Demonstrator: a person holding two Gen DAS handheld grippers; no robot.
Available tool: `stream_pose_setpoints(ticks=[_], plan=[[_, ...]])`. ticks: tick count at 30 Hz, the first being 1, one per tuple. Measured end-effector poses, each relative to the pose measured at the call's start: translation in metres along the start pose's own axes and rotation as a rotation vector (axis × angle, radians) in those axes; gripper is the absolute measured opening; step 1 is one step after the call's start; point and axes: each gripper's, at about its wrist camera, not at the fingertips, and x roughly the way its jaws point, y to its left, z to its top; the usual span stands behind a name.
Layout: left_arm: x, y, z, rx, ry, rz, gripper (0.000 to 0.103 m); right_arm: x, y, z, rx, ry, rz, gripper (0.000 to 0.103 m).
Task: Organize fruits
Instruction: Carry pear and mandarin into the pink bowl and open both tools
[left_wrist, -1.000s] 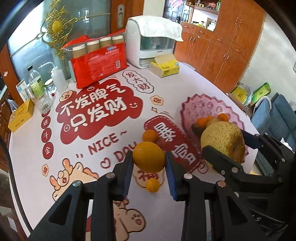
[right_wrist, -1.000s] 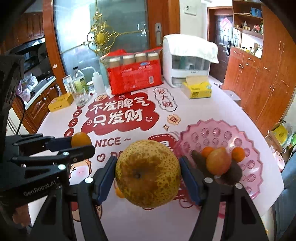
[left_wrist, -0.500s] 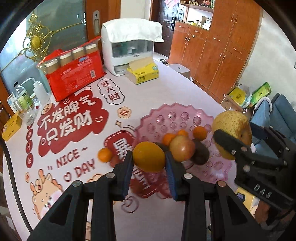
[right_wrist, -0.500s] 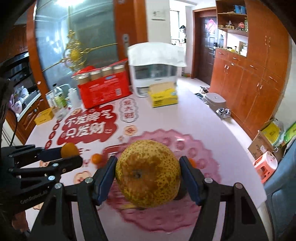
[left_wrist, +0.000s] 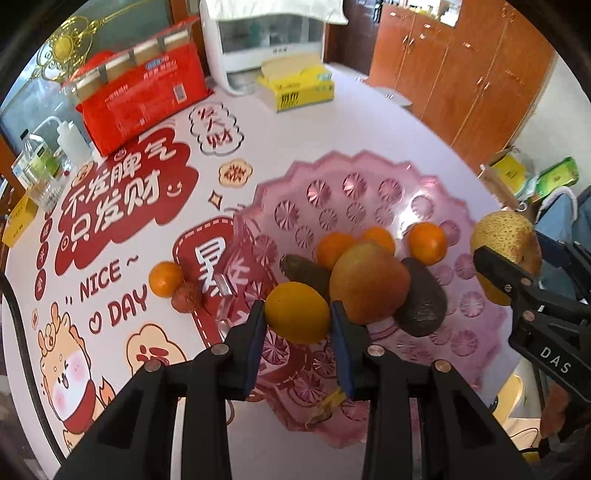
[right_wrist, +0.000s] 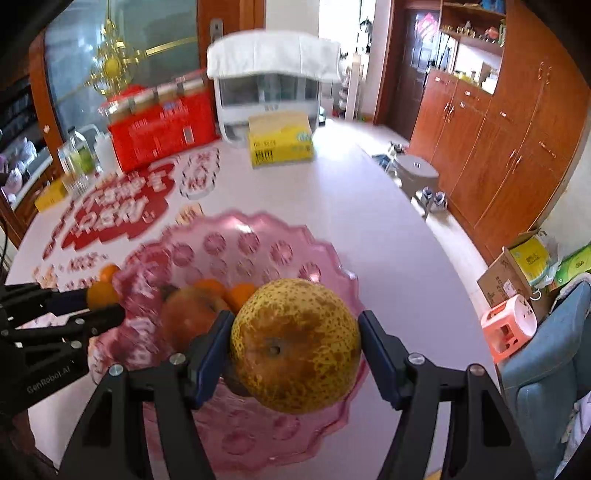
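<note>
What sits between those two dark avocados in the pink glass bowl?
A reddish-yellow apple sits between the two dark avocados, in the left wrist view.

apple (left_wrist: 369, 284) in bowl (left_wrist: 369, 177)

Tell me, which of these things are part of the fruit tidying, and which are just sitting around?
Part of the job:
- orange in the left gripper
- speckled pear in the right gripper
- pink bowl with apple
- small orange on the table

Lying about:
- red pack
- tissue box
- white appliance
</note>
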Motion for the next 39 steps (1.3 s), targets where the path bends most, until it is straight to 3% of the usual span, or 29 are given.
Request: stream_pose_setpoints(ticks=[14,23,28,33,36,39], plan=[[0.038,-0.005,-0.007,-0.013,0.082,0.039,0.033,0.038,-0.009,-0.008,-0.035,0.144,0.033,0.069],[0.040,-0.009,-0.009,-0.013,0.096,0.032,0.034,0.041,-0.007,-0.011,-0.033,0.155,0.067,0.070],[0.037,-0.011,-0.010,-0.009,0.082,0.035,0.052,0.041,-0.007,-0.012,-0.021,0.160,0.086,0.070],[0.031,-0.012,-0.009,-0.009,0.070,0.040,0.060,0.042,-0.012,-0.012,0.022,0.173,0.117,0.070],[0.029,-0.011,-0.009,-0.013,0.063,0.044,0.070,0.043,-0.013,-0.012,0.034,0.183,0.123,0.070],[0.025,-0.011,-0.009,-0.013,0.053,0.047,0.072,0.043,-0.013,-0.011,0.034,0.186,0.123,0.070]])
